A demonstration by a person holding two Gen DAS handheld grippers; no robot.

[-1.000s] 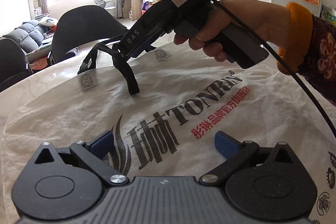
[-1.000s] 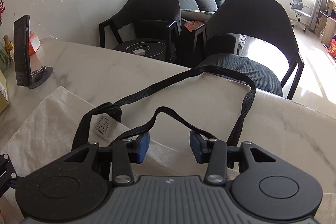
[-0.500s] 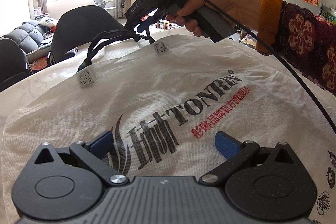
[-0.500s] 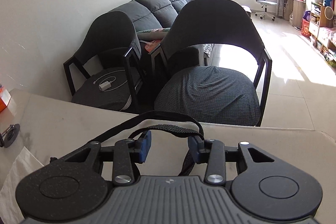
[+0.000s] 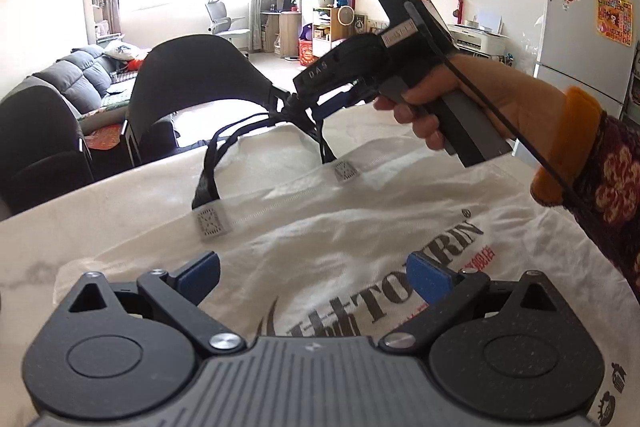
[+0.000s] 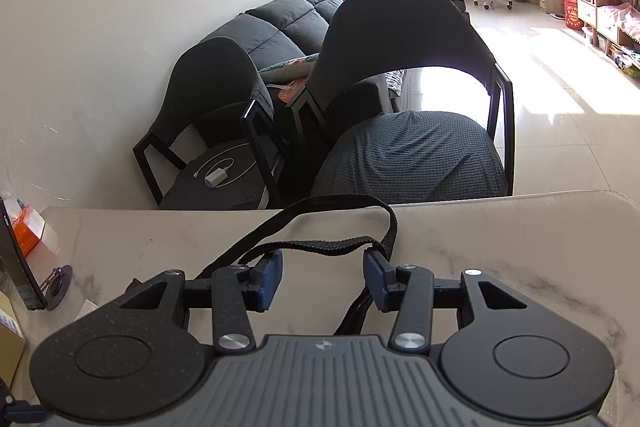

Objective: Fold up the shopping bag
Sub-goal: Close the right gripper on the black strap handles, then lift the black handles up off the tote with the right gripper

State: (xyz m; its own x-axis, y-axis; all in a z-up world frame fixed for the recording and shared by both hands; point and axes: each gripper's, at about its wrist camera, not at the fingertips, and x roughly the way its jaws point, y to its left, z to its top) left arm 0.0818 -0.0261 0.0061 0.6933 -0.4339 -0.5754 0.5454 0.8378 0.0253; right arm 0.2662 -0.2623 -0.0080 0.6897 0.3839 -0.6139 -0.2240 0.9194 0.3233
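A white shopping bag (image 5: 320, 227) with dark and red print lies flat on the pale table. Its black strap handles (image 5: 224, 147) are drawn taut toward the far edge. There my right gripper (image 5: 308, 107), gripped by a person's hand (image 5: 472, 95), has them hooked over its fingers. In the right wrist view one strap (image 6: 320, 245) runs across the blue pads of the right gripper (image 6: 324, 267), whose jaws are opening and do not pinch it. My left gripper (image 5: 316, 271) hovers open over the bag's print, nothing between its fingers.
Two dark chairs (image 6: 400, 47) stand just beyond the table's far edge (image 6: 500, 211), with a grey sofa behind them. A phone on a stand (image 6: 16, 267) and an orange box (image 6: 30, 231) sit at the table's left.
The right gripper has carried the handles from over the bag out toward the far edge, pulling them taut, and rolled. The left gripper has risen and drawn back; the bag's top hem now shows nearer.
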